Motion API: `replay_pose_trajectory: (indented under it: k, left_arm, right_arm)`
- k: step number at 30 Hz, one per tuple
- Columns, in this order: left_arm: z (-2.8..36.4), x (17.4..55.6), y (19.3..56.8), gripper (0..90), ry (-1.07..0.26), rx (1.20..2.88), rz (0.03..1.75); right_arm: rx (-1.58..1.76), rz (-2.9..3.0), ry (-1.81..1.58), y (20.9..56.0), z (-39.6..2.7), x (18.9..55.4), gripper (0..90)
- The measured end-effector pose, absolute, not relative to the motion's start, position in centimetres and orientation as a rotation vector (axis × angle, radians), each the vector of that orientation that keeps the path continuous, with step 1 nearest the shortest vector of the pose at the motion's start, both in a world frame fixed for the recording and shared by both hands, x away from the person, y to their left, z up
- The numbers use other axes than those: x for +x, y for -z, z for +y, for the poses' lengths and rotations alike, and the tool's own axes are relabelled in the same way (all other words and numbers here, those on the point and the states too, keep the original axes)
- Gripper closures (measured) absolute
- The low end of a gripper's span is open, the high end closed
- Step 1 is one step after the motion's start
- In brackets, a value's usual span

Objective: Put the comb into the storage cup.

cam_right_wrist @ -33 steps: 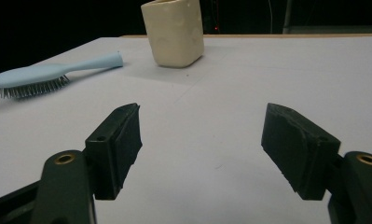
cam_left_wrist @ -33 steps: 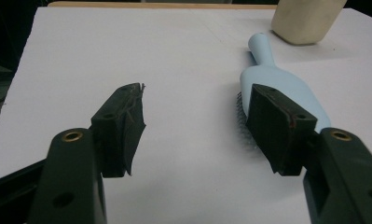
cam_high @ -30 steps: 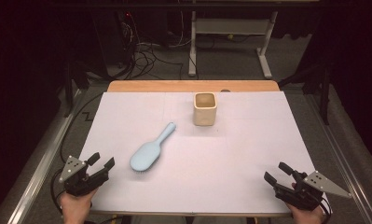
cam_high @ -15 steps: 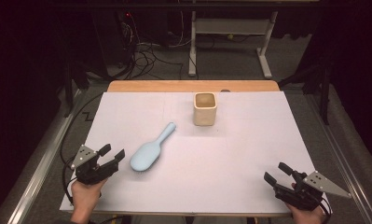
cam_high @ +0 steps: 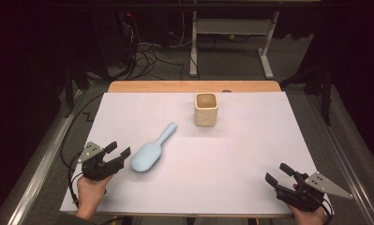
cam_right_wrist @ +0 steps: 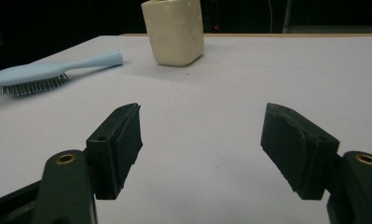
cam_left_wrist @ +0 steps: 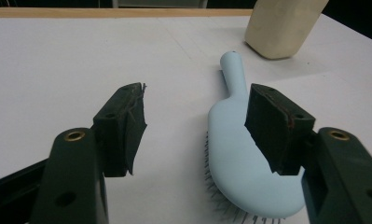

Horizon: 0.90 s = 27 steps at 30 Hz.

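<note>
The blue hairbrush [cam_high: 152,151] lies bristles down on the left of the table [cam_high: 250,154]; the left hand-held gripper [cam_high: 120,155] is wide open beside it, grasping nothing; it looks light, hard and slippery; grab the thin handle.

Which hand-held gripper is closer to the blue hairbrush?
The left. The left hand-held gripper sits right beside the hairbrush, jaws open at its bristle end. The right hand-held gripper is far across the table, near its front right corner.
</note>
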<state>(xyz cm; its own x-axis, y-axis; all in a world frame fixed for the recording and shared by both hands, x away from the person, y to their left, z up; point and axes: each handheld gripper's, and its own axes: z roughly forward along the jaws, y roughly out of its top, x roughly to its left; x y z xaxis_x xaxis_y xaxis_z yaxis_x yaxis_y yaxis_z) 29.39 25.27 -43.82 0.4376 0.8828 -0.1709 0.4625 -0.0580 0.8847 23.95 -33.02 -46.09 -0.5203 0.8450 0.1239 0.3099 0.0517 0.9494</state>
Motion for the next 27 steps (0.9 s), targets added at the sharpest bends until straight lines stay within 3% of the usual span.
replay_pose_trajectory:
  k: [27]
  left_arm:
    - [23.0, 31.9, 42.9, 38.3, -0.51, 1.733, 1.145]
  right_arm:
    - [1.146, 1.869, -1.48, 46.1, -33.0, 23.9, 29.3]
